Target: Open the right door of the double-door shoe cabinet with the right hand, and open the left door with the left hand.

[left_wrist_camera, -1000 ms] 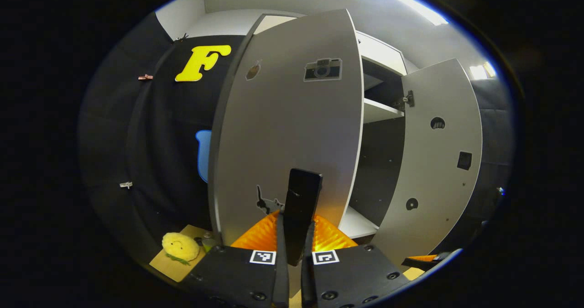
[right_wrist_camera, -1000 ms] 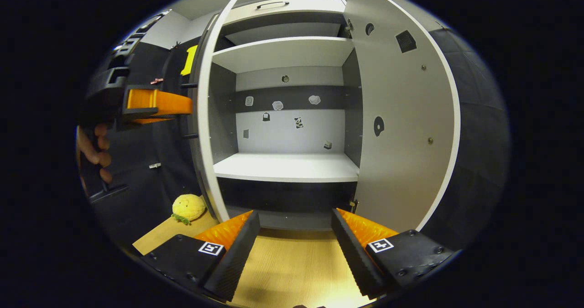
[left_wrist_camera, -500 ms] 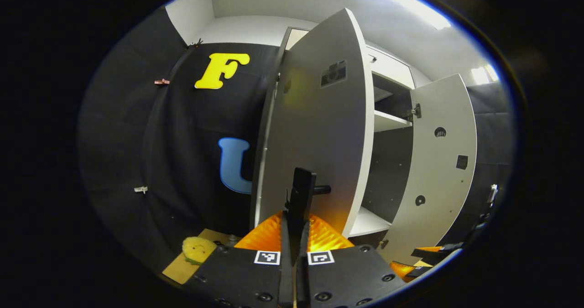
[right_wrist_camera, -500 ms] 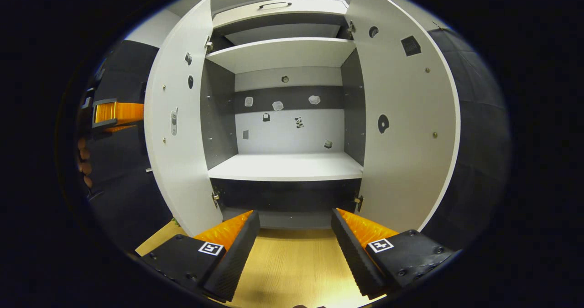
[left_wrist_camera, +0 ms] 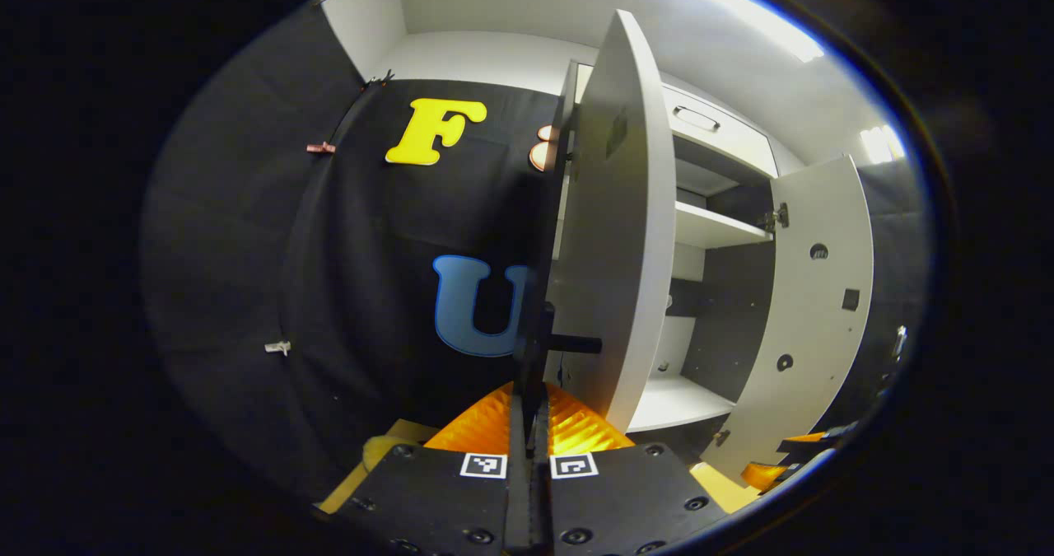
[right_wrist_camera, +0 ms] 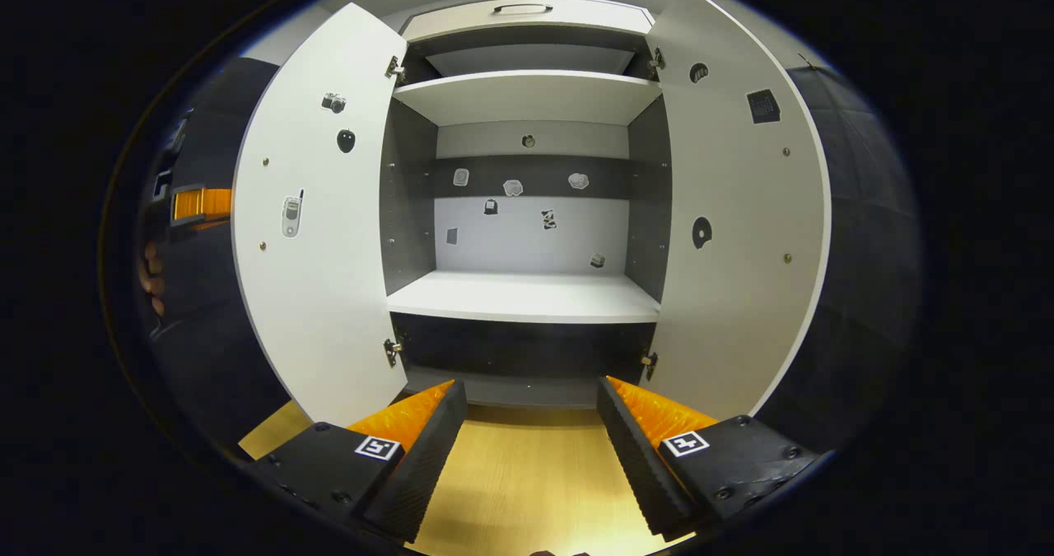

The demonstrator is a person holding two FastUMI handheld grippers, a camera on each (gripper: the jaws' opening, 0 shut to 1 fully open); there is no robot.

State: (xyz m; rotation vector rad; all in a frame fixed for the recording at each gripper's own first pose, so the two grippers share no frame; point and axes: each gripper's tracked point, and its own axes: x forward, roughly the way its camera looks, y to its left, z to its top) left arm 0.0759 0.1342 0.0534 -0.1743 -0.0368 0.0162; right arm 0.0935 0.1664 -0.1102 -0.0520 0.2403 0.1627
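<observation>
Both doors of the shoe cabinet (right_wrist_camera: 527, 301) stand open. In the right gripper view the left door (right_wrist_camera: 317, 226) and the right door (right_wrist_camera: 741, 226) are swung out to either side, and between them the inside is visible: an upper shelf (right_wrist_camera: 527, 95), a lower shelf (right_wrist_camera: 523, 296), and a back panel with several small stickers. Small stickers also sit on the inner faces of both doors. The right gripper (right_wrist_camera: 531, 432) is in front of the cabinet, above the wooden floor (right_wrist_camera: 519, 490), and touches nothing — its fingers are spread wide apart.

In the left gripper view the left door (left_wrist_camera: 617, 235) is seen almost edge-on, with the right door (left_wrist_camera: 811, 317) farther off behind it. The left gripper (left_wrist_camera: 529, 424) has its fingers closed narrow on the dark bar handle (left_wrist_camera: 539, 350) of the left door; the handle's post (left_wrist_camera: 576, 344) goes from the bar into the door's outer face. A black cloth wall (left_wrist_camera: 329, 276) hangs to the left of the door.

At the far left edge of the right gripper view, beside the left door, a part of the left gripper (right_wrist_camera: 198, 204) appears, with a hand (right_wrist_camera: 152, 268) under it — the hand is partly in shadow. At the lower right edge of the left gripper view a small part of the right gripper (left_wrist_camera: 782, 457) is visible.
</observation>
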